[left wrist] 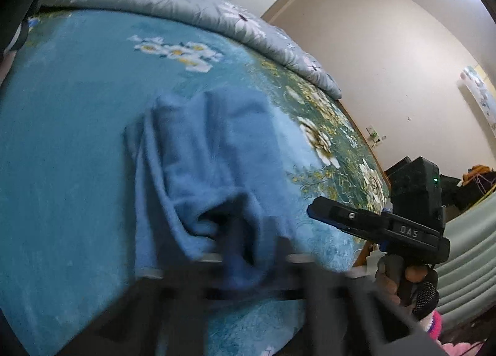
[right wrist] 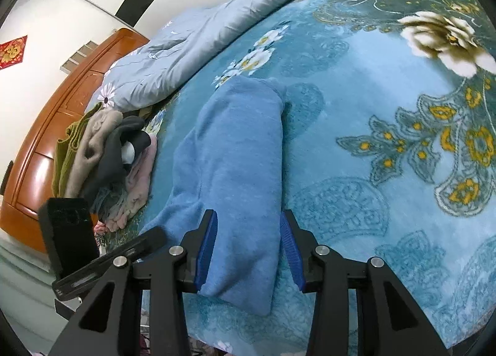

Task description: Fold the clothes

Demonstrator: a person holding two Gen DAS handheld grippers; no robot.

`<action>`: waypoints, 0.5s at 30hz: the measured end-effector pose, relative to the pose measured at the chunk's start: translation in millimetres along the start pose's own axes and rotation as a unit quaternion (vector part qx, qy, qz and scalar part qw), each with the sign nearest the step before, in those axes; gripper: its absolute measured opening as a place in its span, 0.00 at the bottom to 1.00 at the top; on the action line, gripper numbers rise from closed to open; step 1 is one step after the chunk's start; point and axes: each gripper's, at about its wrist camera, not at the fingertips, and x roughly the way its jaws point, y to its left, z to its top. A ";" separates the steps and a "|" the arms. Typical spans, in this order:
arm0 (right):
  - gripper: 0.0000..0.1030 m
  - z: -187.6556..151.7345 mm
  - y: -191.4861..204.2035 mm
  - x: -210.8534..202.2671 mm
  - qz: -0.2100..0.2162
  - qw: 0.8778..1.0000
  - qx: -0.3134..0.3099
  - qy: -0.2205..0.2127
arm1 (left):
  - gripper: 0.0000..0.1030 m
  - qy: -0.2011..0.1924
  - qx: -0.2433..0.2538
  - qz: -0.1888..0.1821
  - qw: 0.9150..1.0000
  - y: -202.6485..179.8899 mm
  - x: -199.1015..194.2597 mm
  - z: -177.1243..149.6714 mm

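A blue fleece garment (left wrist: 210, 145) lies folded into a long strip on the teal floral bedspread (left wrist: 68, 126). In the right wrist view the garment (right wrist: 238, 145) runs away from me, and my right gripper (right wrist: 248, 225) stands open with its blue pads (right wrist: 206, 247) on either side of the near end. My left gripper (left wrist: 251, 263) is smeared by motion blur at the garment's bunched, raised near edge; cloth sits between its fingers, but their grip is unreadable. The right gripper (left wrist: 375, 224), held by a hand, shows at the right. The left gripper (right wrist: 108, 260) appears at lower left.
A grey-blue daisy-print duvet (right wrist: 186, 42) is heaped along the bed's far side. A pile of olive, beige, dark grey and pink clothes (right wrist: 102, 154) lies at the bed's left edge by a wooden cabinet (right wrist: 46, 126). The bedspread (right wrist: 372, 92) continues to the right.
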 end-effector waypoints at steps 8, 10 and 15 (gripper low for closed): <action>0.42 -10.5 -6.5 5.5 0.006 1.000 0.000 0.009 | 0.05 -0.012 -0.028 0.053 0.998 43.8 -20.4 -19.8; 0.42 -15.5 -7.9 10.6 0.007 1.000 0.000 0.019 | 0.06 -0.009 -0.048 0.040 0.998 54.5 -18.0 -25.1; 0.42 -27.9 -11.4 23.1 0.011 0.999 0.001 0.045 | 0.14 -0.034 -0.025 0.032 0.999 45.6 -35.3 -9.3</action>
